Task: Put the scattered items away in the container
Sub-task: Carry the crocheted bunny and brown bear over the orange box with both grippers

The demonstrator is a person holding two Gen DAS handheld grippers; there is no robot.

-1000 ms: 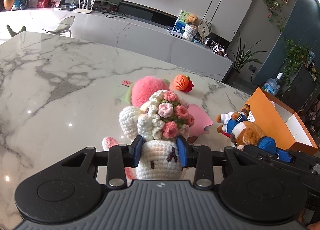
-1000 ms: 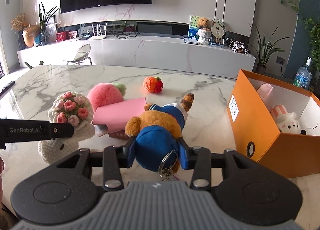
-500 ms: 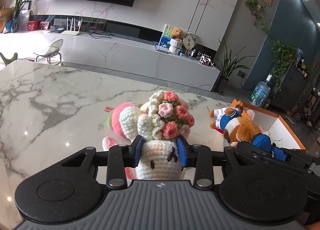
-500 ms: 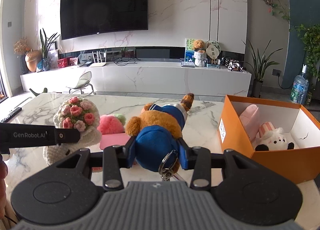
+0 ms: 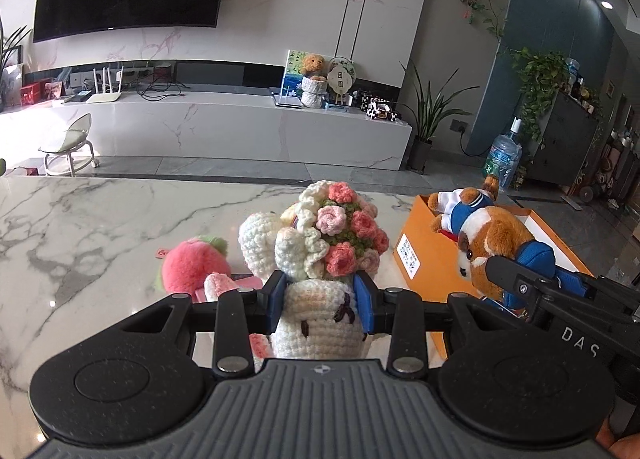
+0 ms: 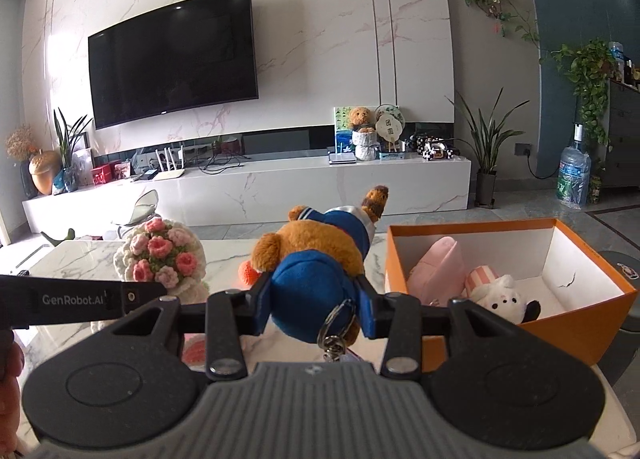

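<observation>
The marble table (image 5: pixel 100 219) filled the left and middle of the left view. The orange box (image 6: pixel 580 323) sat at the lower right of the right view, with a pink plush (image 6: pixel 436 271) and a white plush (image 6: pixel 504 299) inside. At centre there, the right gripper (image 6: pixel 312 305) was clamped on the bear (image 6: pixel 316 251), held above the table left of the box. In the left view's lower centre, the left gripper (image 5: pixel 320 299) grasped the crochet bouquet (image 5: pixel 328 235). A pink ball (image 5: pixel 194 267) lay on the table, left of the bouquet.
</observation>
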